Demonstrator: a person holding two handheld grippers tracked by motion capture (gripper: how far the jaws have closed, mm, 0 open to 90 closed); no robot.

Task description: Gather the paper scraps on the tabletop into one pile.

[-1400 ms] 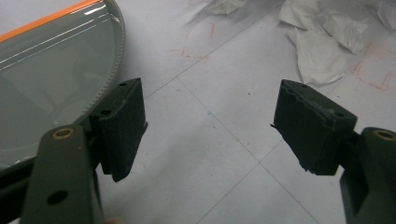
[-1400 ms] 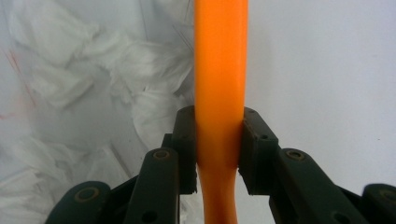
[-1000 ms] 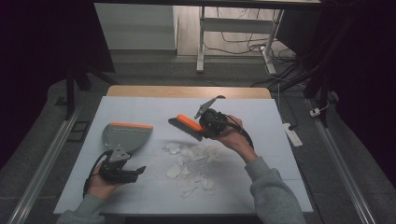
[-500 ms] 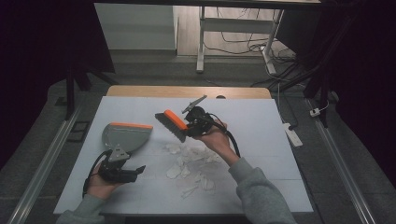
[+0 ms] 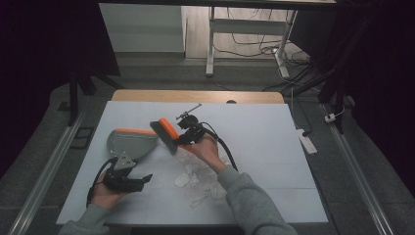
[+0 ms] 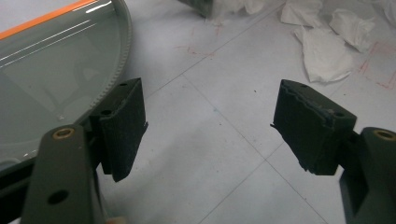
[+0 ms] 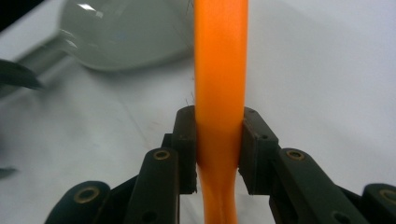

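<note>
High view has us mid-sweep: right gripper (image 5: 182, 138) fingers clamped on the brush (image 5: 165, 134), left gripper (image 5: 131, 182) wide open, next nudging paper scraps (image 5: 195, 171) toward the dustpan (image 5: 131, 143).

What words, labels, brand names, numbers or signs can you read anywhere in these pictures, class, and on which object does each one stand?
None can be read.
The orange brush, the grey dustpan and the crumpled paper scraps bear no visible lettering.
The white table sheet carries only faint red marks, which form no readable word or number.
</note>
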